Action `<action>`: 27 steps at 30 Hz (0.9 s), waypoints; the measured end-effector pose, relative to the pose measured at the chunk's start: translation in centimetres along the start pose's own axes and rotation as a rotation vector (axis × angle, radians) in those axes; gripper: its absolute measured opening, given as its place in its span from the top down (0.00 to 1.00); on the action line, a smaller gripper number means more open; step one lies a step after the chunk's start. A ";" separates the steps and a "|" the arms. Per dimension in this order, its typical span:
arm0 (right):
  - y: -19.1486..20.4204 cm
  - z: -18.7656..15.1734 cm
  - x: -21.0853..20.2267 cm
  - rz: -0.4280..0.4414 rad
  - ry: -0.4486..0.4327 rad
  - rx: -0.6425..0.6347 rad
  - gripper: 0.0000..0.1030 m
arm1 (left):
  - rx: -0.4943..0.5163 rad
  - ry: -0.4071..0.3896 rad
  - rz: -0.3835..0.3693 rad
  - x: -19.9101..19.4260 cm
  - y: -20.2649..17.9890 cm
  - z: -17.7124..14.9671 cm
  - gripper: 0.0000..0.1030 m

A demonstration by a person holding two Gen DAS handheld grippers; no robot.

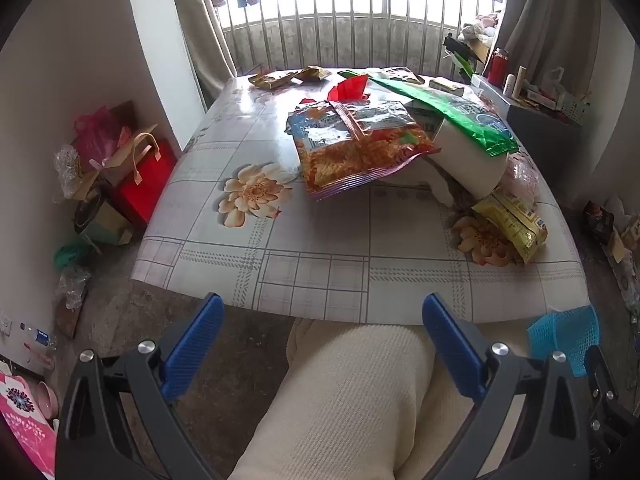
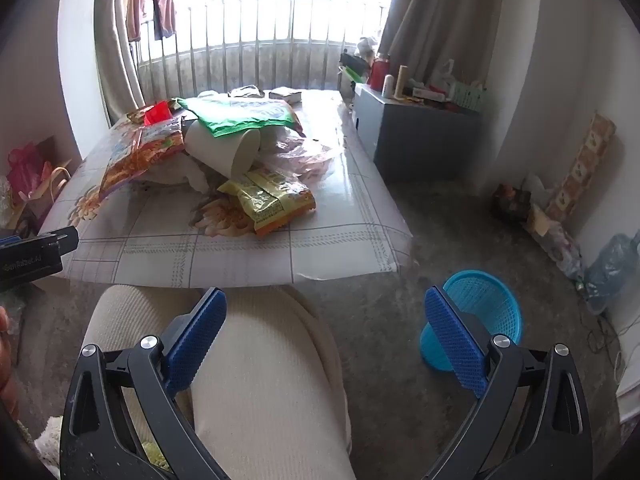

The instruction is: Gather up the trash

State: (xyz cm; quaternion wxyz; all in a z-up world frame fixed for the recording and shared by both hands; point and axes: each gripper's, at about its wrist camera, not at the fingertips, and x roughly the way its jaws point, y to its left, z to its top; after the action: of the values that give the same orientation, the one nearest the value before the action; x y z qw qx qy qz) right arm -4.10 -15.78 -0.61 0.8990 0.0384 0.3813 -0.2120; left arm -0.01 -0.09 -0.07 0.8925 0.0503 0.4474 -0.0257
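Snack wrappers litter the low table [image 1: 312, 264]: an orange noodle bag [image 1: 356, 148], a green bag [image 1: 460, 116] lying on a tipped white cup [image 1: 464, 156], a yellow packet [image 1: 512, 220] and small wrappers [image 1: 288, 78] at the far edge. The right wrist view shows the same yellow packet [image 2: 268, 200], green bag [image 2: 244, 114] and white cup [image 2: 224, 148]. A blue mesh basket [image 2: 480, 312] stands on the floor at the right. My left gripper [image 1: 320, 336] is open over a person's cream-trousered knee, short of the table. My right gripper [image 2: 324, 328] is open too, holding nothing.
Gift bags [image 1: 136, 176] and plastic clutter line the left wall. A grey cabinet [image 2: 416, 136] with bottles stands right of the table. Bags and a water jug [image 2: 612, 268] lie along the right wall. The person's knee [image 2: 256, 380] fills the foreground. Window bars back the table.
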 end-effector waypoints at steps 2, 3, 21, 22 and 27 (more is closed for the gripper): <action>0.1 0.0 -0.2 0.005 0.000 0.008 0.08 | 0.010 0.008 0.001 0.1 -0.1 0.0 0.05; 0.2 -0.1 -0.3 0.003 -0.001 0.007 0.08 | 0.015 0.010 0.001 0.1 -0.2 0.1 0.05; 0.0 -0.2 -0.8 0.016 -0.006 0.038 0.08 | 0.033 -0.032 0.002 -1.1 -0.5 -0.4 0.05; 0.0 -0.2 -0.8 0.014 -0.005 0.042 0.08 | 0.034 -0.032 0.002 -1.1 -0.5 -0.4 0.05; -0.1 -0.8 -0.7 0.015 0.008 0.064 0.08 | 0.043 -0.031 0.001 -1.2 -0.7 -0.6 0.05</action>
State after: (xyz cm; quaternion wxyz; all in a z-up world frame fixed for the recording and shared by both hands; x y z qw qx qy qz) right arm -5.08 -15.44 -0.64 0.8973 0.0708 0.3776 -0.2172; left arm -1.25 -0.73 0.53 0.8980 0.0695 0.4330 -0.0355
